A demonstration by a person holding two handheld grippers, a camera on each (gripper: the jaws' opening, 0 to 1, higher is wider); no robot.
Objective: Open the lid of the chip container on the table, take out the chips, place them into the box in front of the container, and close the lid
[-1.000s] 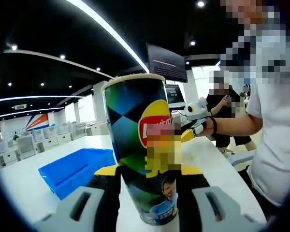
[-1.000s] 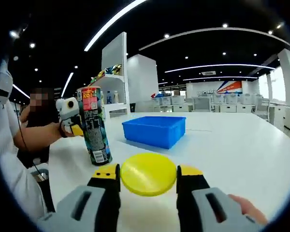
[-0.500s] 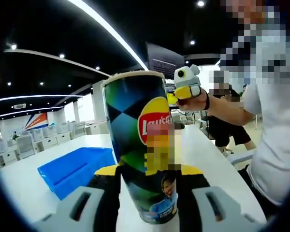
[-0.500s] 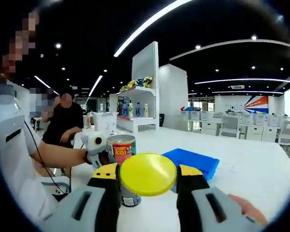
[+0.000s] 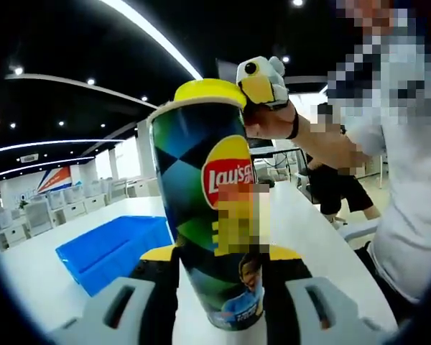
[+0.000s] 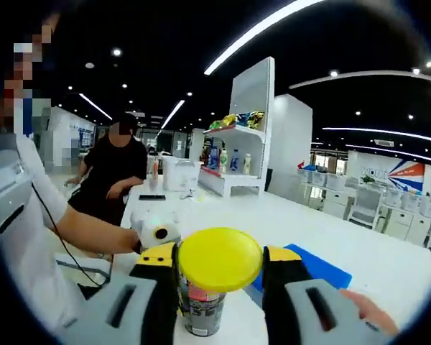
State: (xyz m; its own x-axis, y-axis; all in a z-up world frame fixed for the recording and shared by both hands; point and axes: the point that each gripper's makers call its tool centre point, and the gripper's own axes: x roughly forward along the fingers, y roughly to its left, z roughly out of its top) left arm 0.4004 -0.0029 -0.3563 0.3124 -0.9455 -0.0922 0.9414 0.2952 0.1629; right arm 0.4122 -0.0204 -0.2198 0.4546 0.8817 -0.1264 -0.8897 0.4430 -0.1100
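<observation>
Yellow lid (image 6: 220, 259) clamped in right gripper (image 6: 220, 267) above chip container (image 5: 208, 208); left gripper (image 5: 220, 260) clasps container.

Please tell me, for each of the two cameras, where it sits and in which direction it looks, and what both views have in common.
Left gripper view: rides on the left gripper, facing the chip container it clamps; the person's forearm shows.
Right gripper view: rides on the right gripper, looking down over the yellow lid it holds above the container; a fingertip shows.
Shared: container, lid, blue box, white table.
</observation>
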